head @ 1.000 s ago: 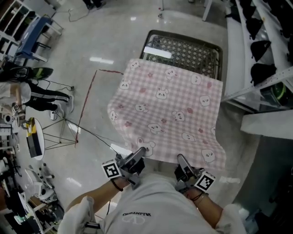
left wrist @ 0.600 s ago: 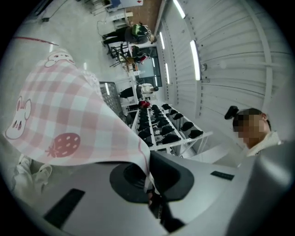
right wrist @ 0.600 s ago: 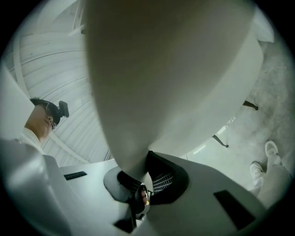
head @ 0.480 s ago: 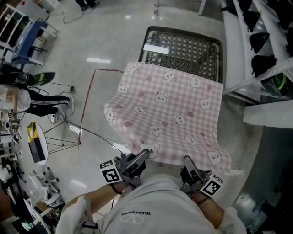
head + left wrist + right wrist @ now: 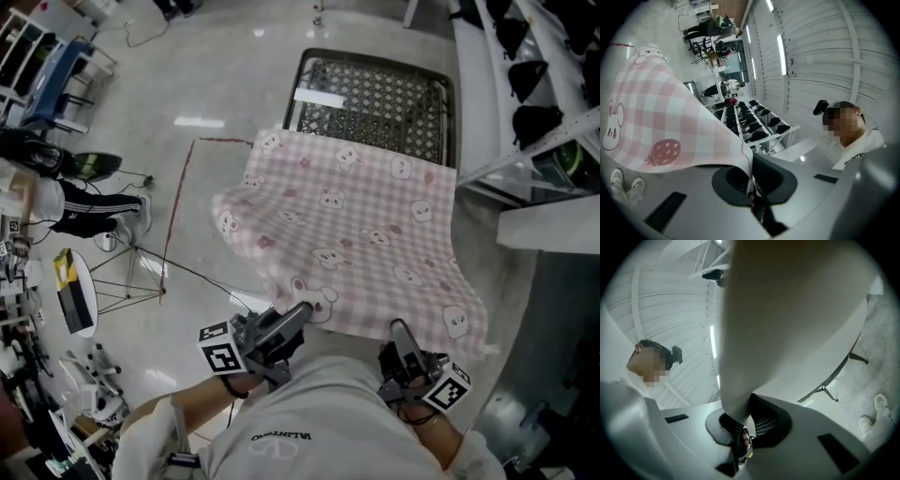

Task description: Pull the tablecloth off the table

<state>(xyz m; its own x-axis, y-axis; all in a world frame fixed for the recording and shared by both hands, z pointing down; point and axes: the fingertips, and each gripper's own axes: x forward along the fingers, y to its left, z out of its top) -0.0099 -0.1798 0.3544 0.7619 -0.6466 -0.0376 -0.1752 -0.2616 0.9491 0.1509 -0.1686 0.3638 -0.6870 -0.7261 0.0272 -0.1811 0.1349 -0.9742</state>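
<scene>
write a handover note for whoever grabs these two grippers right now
Left gripper: shut on the tablecloth, pinching its near edge on the left side.
Right gripper: shut on the tablecloth, on the near edge further right, short of the corner.
Things: the pink checked cloth runs from the table down towards the person. The far strip of the mesh top is bare and the rest is covered.
Done: both grips are made and the cloth is partly drawn off.
Left: pull towards yourself until the cloth is clear of the table.
</scene>
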